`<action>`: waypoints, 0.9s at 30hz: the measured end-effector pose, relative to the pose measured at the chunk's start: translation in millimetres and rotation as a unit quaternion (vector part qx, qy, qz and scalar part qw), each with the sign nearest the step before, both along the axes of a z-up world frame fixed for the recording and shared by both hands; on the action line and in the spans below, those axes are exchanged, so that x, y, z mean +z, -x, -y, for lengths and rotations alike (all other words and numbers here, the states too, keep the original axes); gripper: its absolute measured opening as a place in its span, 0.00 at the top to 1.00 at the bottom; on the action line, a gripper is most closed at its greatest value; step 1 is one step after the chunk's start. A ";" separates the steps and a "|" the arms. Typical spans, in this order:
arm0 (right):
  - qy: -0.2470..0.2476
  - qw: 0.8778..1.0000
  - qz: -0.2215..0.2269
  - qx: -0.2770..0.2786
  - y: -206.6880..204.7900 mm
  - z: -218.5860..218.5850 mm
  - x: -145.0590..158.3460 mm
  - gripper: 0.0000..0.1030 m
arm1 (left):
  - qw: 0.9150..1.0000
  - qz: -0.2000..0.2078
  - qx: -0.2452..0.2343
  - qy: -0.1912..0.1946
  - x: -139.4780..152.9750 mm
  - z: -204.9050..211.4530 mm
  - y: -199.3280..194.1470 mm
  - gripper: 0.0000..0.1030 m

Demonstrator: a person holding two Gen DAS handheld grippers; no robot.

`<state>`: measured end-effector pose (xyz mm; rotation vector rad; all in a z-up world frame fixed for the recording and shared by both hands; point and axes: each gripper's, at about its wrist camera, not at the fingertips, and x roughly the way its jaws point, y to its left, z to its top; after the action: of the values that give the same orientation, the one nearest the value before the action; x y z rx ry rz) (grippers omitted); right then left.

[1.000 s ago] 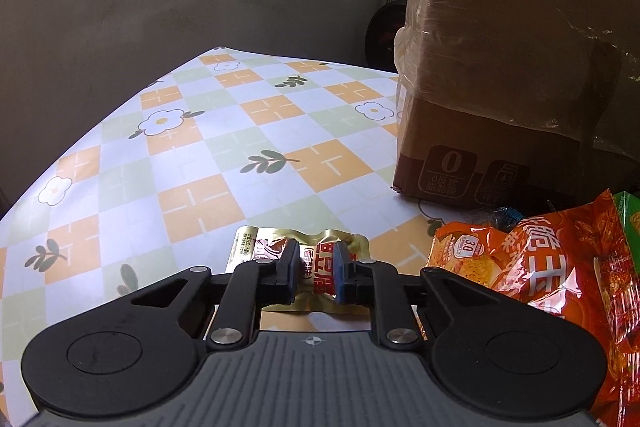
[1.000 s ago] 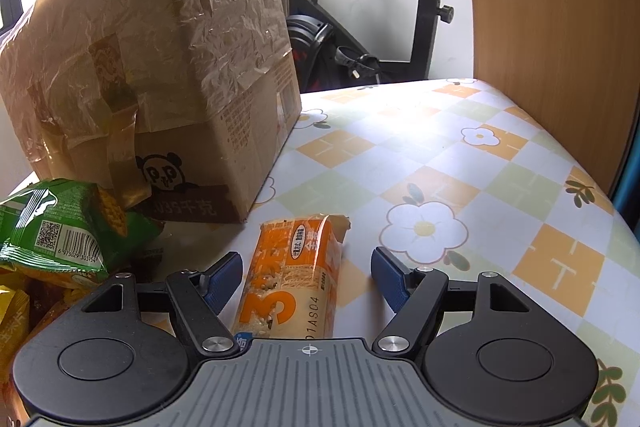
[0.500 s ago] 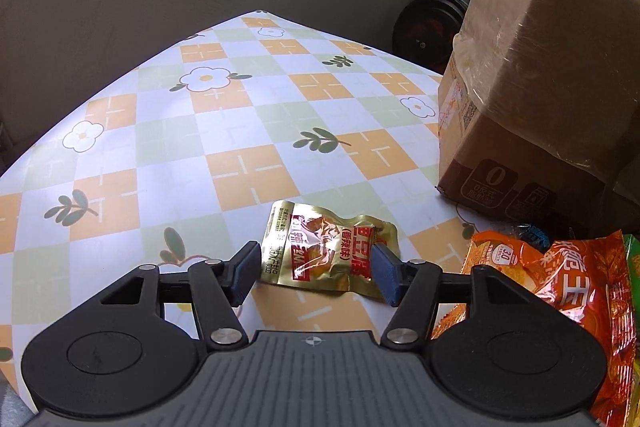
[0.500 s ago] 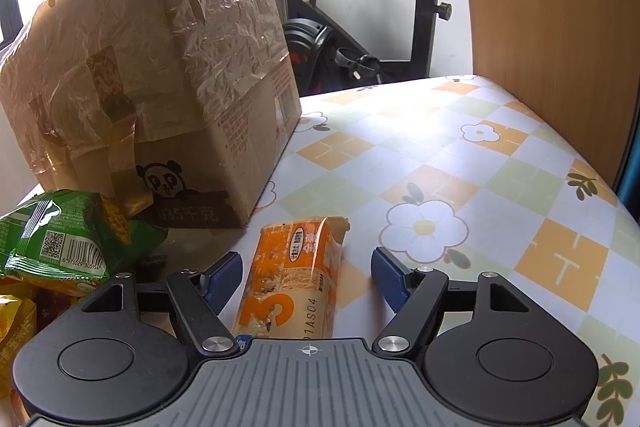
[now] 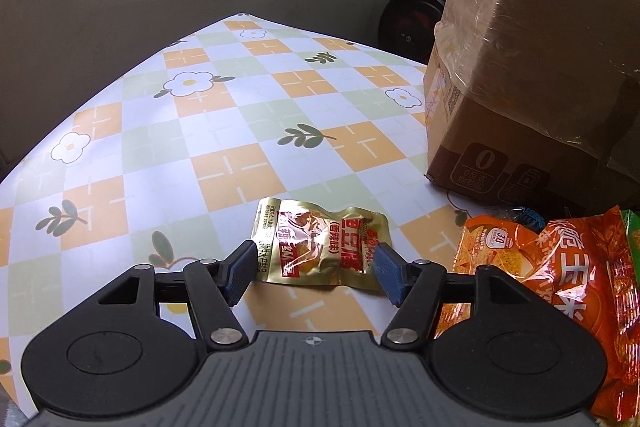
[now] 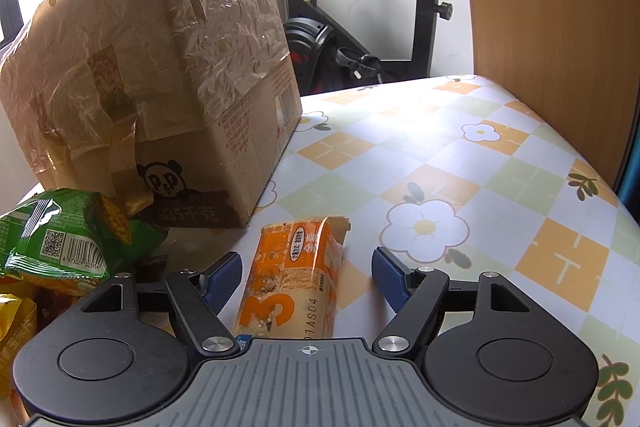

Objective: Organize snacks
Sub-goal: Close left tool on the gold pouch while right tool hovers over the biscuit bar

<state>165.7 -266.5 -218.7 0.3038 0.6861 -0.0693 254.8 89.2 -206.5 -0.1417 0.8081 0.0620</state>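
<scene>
A gold foil snack packet [image 5: 320, 239] with red lettering lies flat on the checked tablecloth [image 5: 200, 131]. My left gripper [image 5: 314, 273] is just behind it; its jaws are opening, one blue pad at each end of the packet, neither pressing on it. In the right wrist view an orange snack bar [image 6: 298, 263] lies lengthwise on the cloth between the fingers of my right gripper [image 6: 307, 277]. That gripper is open, with gaps on both sides of the bar.
A large taped cardboard box [image 5: 532, 67] [image 6: 160, 87] stands at the back of the table. An orange chip bag [image 5: 560, 267], a green bag [image 6: 68, 239] and a yellow bag [image 6: 16, 323] lie in front of it. An exercise bike [image 6: 420, 7] and a wooden panel [image 6: 552, 27] stand beyond the table.
My left gripper went from shut on the gold packet to open, and the packet now lies loose on the cloth. The left view shifted slightly away from the box. The right side is unchanged.
</scene>
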 end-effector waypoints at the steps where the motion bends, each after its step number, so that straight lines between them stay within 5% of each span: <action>1: 0.000 1.000 0.000 0.000 0.1 0.0 0.0 0.32 | 1.000 -0.001 -0.002 0.003 0.2 0.6 1.5 0.34; 11: -0.002 1.000 0.000 0.000 0.1 -0.3 0.2 0.32 | 0.999 -0.009 -0.030 0.029 1.3 7.8 6.6 0.35; 17: -0.002 1.000 0.000 -0.001 0.1 -0.3 0.1 0.32 | 0.996 -0.012 -0.054 0.063 -0.1 7.2 7.6 0.75; 27: -0.001 1.000 0.000 0.000 0.0 -0.5 0.0 0.32 | 0.996 0.009 -0.086 0.007 -4.6 27.7 -25.8 0.77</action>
<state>165.7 -266.0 -218.7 0.3055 0.6866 -0.0691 280.7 61.6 -211.0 -0.0857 0.8004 -0.1079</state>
